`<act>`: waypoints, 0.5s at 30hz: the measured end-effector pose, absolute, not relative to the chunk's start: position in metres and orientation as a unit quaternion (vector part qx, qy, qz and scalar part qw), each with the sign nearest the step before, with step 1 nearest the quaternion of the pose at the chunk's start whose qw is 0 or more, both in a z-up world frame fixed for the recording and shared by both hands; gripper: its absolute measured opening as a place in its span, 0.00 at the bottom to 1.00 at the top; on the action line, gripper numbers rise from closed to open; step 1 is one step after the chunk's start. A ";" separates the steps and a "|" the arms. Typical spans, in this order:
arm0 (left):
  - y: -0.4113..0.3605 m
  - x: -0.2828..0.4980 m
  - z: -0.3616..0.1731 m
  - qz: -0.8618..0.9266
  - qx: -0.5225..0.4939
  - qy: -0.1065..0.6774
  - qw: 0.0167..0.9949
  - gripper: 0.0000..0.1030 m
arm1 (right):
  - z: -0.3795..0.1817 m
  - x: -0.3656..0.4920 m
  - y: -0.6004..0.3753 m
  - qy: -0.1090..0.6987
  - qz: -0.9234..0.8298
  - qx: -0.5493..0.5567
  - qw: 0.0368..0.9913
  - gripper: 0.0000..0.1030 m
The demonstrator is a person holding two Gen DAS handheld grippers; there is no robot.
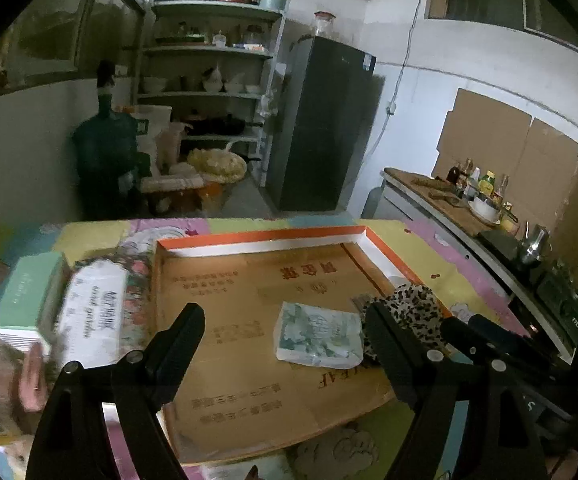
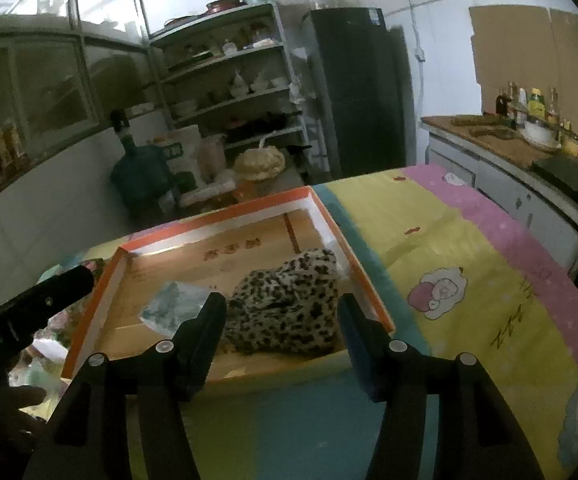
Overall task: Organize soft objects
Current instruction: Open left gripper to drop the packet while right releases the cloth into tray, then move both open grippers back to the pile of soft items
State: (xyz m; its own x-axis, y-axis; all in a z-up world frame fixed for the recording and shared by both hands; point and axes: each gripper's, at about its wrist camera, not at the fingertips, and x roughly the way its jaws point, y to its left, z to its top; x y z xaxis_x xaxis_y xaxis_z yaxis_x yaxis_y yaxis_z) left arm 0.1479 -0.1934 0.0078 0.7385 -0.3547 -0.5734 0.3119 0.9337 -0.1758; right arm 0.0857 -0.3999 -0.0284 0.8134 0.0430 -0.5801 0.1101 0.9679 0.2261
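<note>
Leopard-print soft cloth bundle (image 2: pixel 289 304) sits against the orange-rimmed cardboard tray (image 2: pixel 329 216) wall; both your grippers, left (image 1: pixel 285 344) and right (image 2: pixel 281 320), gape empty, so a careless reach could snag it.

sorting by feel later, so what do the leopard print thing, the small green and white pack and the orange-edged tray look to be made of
Leopard print thing: soft fabric, matte, bunched in folds. Small green and white pack: probably thin glossy plastic wrap, crinkled and catching light; contents unclear. Orange-edged tray: cardboard, with a brown printed floor and white inner walls.

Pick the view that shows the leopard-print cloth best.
Right wrist view: the leopard-print cloth lies whole in the orange-rimmed tray. In the left wrist view a black gripper finger hides part of it.
</note>
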 end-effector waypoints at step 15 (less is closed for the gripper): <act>-0.136 0.107 0.027 -0.133 -0.027 0.268 0.954 0.80 | -0.002 0.068 -0.344 0.285 0.002 0.095 0.954 0.59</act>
State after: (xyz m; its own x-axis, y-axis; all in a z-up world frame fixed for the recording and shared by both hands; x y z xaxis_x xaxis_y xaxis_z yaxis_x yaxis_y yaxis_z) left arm 0.1069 -0.1364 0.0268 0.8206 -0.2691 -0.5042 0.2400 0.9629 -0.1232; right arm 0.0677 -0.3438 -0.0020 0.8376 0.0572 -0.5433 0.0513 0.9819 0.1824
